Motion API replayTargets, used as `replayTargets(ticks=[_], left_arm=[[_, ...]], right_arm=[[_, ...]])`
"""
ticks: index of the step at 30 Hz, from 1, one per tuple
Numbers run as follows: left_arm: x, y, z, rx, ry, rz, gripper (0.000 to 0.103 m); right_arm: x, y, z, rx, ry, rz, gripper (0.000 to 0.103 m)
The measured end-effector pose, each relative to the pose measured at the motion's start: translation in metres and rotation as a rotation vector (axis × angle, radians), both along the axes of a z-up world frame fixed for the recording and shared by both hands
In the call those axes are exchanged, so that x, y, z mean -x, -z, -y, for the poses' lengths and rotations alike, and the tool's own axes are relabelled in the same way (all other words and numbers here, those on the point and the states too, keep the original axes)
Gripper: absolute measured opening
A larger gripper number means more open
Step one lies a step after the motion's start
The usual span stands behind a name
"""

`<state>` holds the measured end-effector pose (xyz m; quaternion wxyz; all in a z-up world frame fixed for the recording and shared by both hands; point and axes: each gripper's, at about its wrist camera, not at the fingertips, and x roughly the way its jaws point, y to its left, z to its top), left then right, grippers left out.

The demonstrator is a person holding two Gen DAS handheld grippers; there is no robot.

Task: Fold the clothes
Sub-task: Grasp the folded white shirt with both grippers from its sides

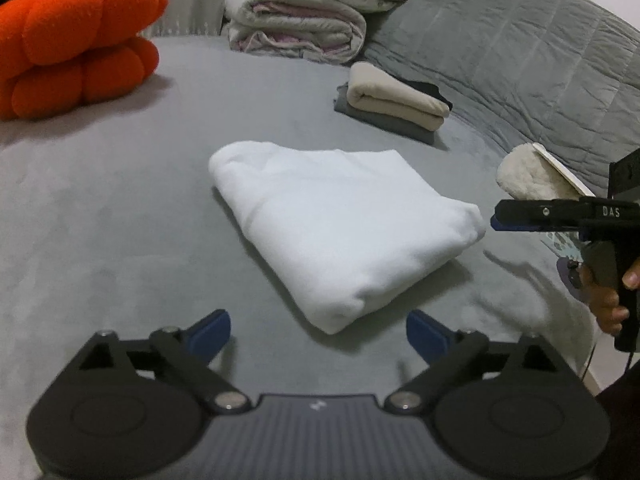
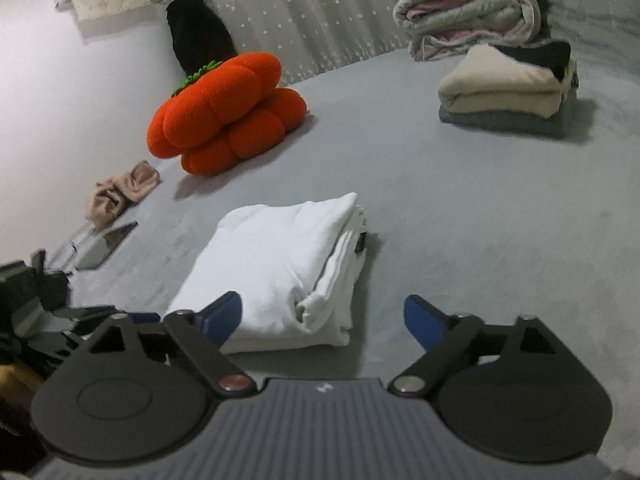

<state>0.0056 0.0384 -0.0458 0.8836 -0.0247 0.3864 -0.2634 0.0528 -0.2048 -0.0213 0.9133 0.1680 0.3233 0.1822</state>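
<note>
A white garment [image 1: 340, 224] lies folded into a thick rectangle on the grey bed [image 1: 120, 200]. It also shows in the right wrist view [image 2: 280, 268], with its layered edges facing right. My left gripper [image 1: 318, 334] is open and empty, just short of the garment's near corner. My right gripper [image 2: 322, 320] is open and empty, its left finger at the garment's near edge. The right gripper also shows from the side in the left wrist view [image 1: 560, 216], held by a hand at the garment's right.
A stack of folded beige, grey and black clothes [image 1: 394, 102] [image 2: 508, 92] lies behind. A rolled quilt [image 1: 296, 22] and an orange pumpkin cushion [image 1: 76, 40] [image 2: 224, 112] sit further back. A beige cloth [image 2: 120, 194] and a phone [image 2: 106, 246] lie at the left.
</note>
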Motion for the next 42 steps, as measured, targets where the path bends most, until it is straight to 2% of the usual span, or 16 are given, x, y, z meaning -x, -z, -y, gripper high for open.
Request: replayTargets(ticks=[4,9,23,33,42], left_arm=[[-0.006,0.000,0.008,-0.029,-0.007,-0.061,0.099],[-0.013,-0.003,0.010,-0.004,-0.021,-0.109,0.100],[-0.032,-0.007,0.011,0.039,-0.056,-0.151,0.100],[-0.044,0.003,0.002,0.162,-0.125,-0.244,0.100],[-0.056,0.009,-0.002,0.250,-0.182,-0.283,0.100]], right_arm=[[-0.004,0.003,-0.002,-0.053,-0.016,-0.051,0.095],[-0.010,0.011,-0.006,-0.100,-0.022,-0.117,0.095],[-0.025,0.019,-0.002,-0.168,0.038,-0.213,0.095],[-0.033,0.020,-0.005,-0.186,0.065,-0.243,0.095],[-0.039,0.022,-0.003,-0.224,0.081,-0.263,0.095]])
